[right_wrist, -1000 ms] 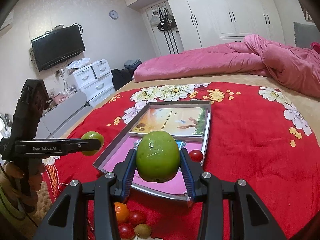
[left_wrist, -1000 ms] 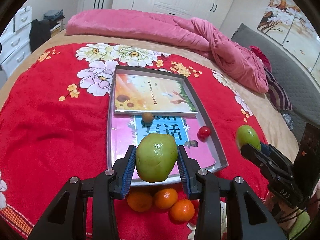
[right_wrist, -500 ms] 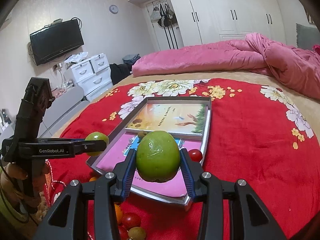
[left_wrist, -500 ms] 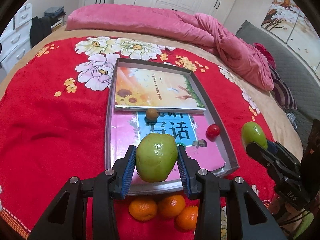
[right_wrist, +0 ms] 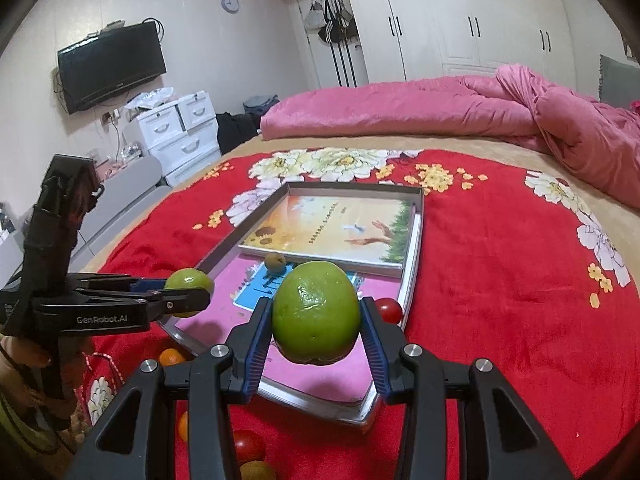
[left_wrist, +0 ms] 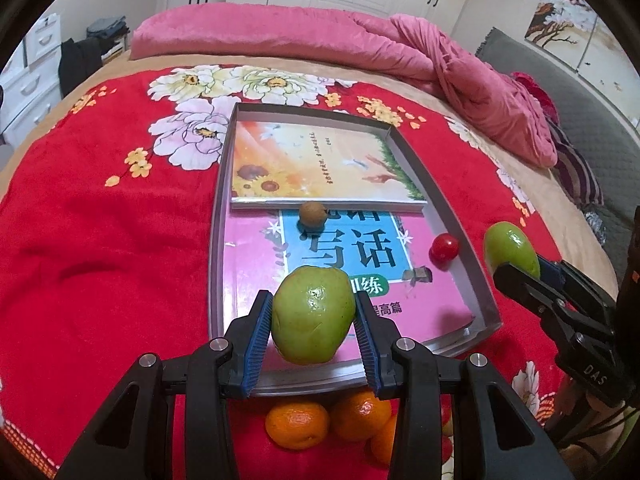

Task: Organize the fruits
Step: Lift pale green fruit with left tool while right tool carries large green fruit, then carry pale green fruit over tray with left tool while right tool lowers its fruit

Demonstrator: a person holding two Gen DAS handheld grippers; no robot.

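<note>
I have each hand-held gripper, left and right, clamped on a round green fruit; next, lowering both into the shallow grey tray ahead.

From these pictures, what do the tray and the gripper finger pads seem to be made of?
Tray: probably thin metal or foil-faced card, since its walls look silver-grey with a dull sheen and folded corners. Finger pads: likely blue rubber or soft plastic, matte and finely ribbed.
</note>
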